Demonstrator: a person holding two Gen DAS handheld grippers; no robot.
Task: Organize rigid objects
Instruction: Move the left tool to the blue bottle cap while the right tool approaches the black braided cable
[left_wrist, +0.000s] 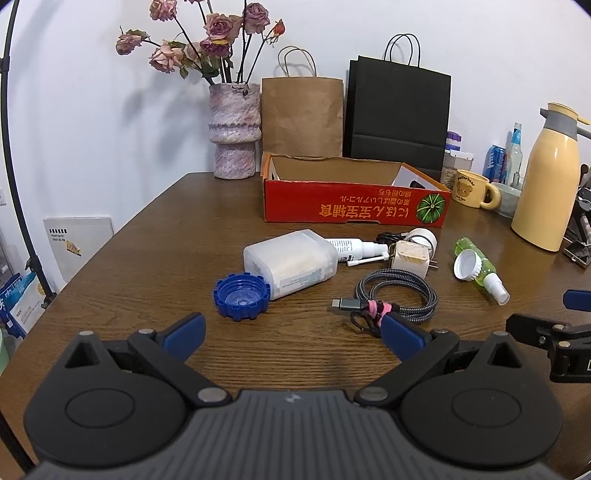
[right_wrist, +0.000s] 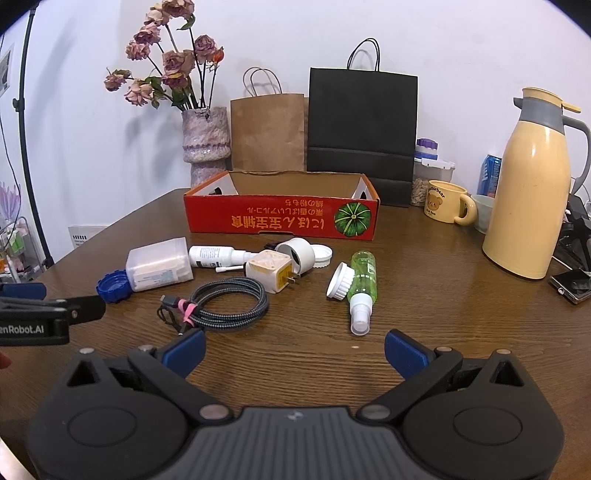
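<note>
Hovering over bare table (left_wrist: 288, 354), left claw (left_wrist: 293, 334) and right claw (right_wrist: 295, 345) gape wide, empty.

Your wooden table (right_wrist: 424, 314) carries a red box (right_wrist: 280, 218); before it lie a jar (right_wrist: 159, 264), blue cap (right_wrist: 112, 286), cable (right_wrist: 229, 302), charger (right_wrist: 271, 275) and green bottle (right_wrist: 364, 280).

Left gripper (left_wrist: 293, 338): jaws spread wide, holding nothing, blue fingertips (left_wrist: 184, 334) level and pointing toward the far side.
Right gripper (right_wrist: 294, 349): jaws also spread wide and holding nothing, blue pads (right_wrist: 404, 350) level, aimed the same way.
Relation: side by side and near each other; each one's tip shows at the edge of the other's view.
Height: both hover low.
</note>
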